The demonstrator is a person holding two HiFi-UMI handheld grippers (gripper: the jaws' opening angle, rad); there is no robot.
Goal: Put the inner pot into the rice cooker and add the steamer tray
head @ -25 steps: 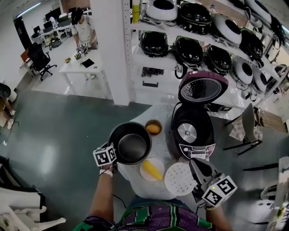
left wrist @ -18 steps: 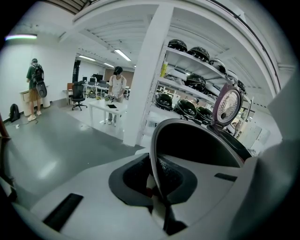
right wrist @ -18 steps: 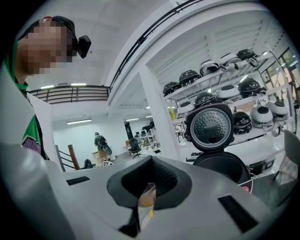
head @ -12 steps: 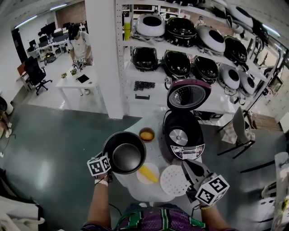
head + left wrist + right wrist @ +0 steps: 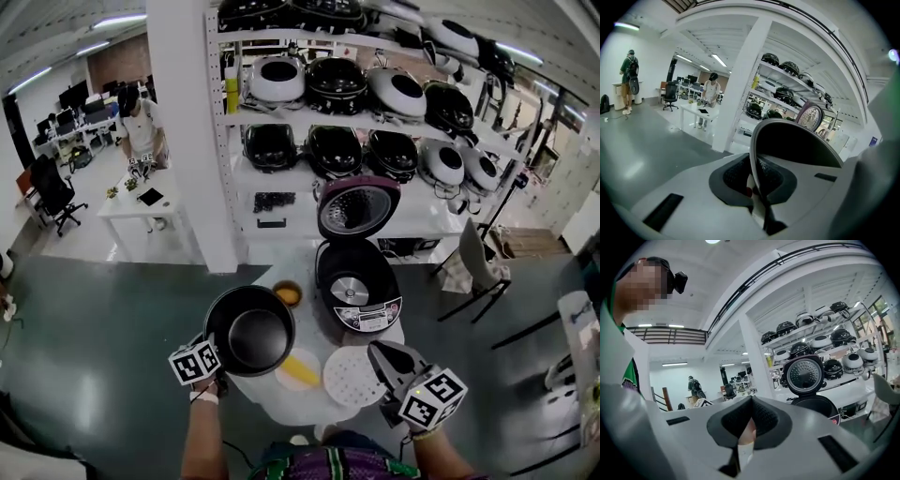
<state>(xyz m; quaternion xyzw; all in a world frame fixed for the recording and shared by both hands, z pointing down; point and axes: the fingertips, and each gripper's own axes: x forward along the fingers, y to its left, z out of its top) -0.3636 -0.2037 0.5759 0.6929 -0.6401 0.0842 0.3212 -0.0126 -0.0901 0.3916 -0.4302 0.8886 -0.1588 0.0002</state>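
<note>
- My left gripper has its fingers clamped on the inner pot rim, holding it above the counter, left of the open rice cooker, ready for loading.
- My right gripper has its fingers together and empty, just right of the steamer tray, which probably goes next.

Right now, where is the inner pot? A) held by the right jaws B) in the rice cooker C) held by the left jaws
C: the left gripper is shut on the rim of the inner pot, clear of the open rice cooker.

Head view looks steeply down; both gripper views face the rice cooker.
</note>
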